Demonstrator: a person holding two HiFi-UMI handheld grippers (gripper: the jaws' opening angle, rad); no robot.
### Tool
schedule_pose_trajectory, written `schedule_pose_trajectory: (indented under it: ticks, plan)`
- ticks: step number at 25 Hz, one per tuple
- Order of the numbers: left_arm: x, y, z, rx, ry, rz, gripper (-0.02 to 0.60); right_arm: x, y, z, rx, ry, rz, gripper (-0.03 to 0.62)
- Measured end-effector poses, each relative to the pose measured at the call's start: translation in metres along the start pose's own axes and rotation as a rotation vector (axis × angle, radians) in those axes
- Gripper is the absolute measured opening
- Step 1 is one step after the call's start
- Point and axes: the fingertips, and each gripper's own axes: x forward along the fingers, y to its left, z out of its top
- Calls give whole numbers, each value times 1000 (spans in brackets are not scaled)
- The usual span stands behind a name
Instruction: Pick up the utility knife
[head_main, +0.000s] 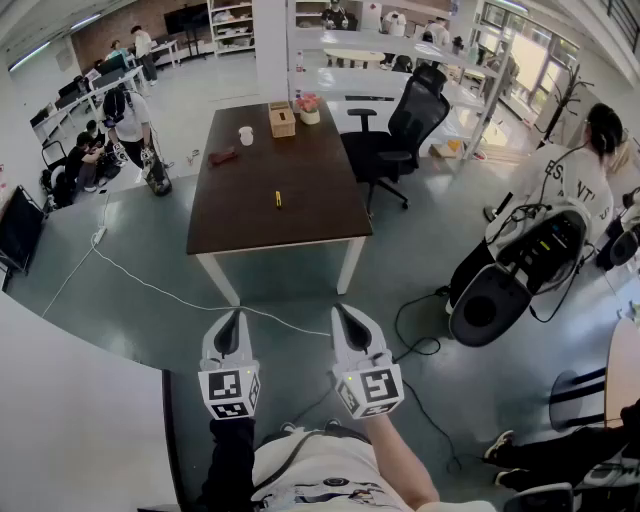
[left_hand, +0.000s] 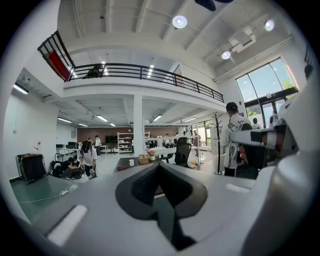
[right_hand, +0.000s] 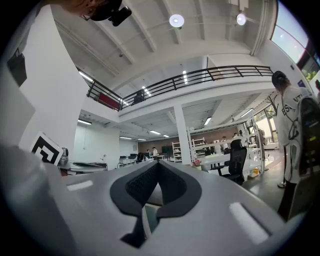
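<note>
left gripper (head_main: 236, 320) was pale grey, with black pads (left_hand: 143, 188) lining the jaws | left cube (head_main: 230, 392) behind the jaws bore black square markers on white | right gripper (head_main: 341, 313) and right cube (head_main: 370, 389) matched | person wore a black left sleeve (head_main: 232, 460) and a white printed shirt (head_main: 320, 482)

Open hall with a grey-green floor (head_main: 430, 250). A dark brown table (head_main: 300, 215) on white legs stands mid-floor, with a black office chair (head_main: 400, 130) just beside its right edge. A white column (head_main: 270, 40) rises behind the table. A mezzanine with a black railing (left_hand: 150, 74) runs overhead. Tall windows (left_hand: 262, 90) are at right. Round ceiling lights (left_hand: 179, 21) are lit. A white cable (head_main: 178, 296) trails across the floor.
</note>
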Motion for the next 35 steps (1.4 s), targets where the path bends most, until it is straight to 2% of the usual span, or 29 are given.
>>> schedule_pose_trajectory:
  ticks: [11, 17, 26, 35]
  plan:
    - [2, -5, -2, -5, 11, 0, -2, 0, -5, -1, -3, 6, -1, -2]
    - [2, -11, -6, -10, 17, 4, -2, -4, -10, 0, 36, -9, 14, 1]
    - [5, -25, -4, -26, 15, 25, -2, -11, -27, 4, 20, -8, 13, 2]
    - [14, -34, -17, -41, 53, 38, -2, -1, -32, 2, 34, 9, 65, 2]
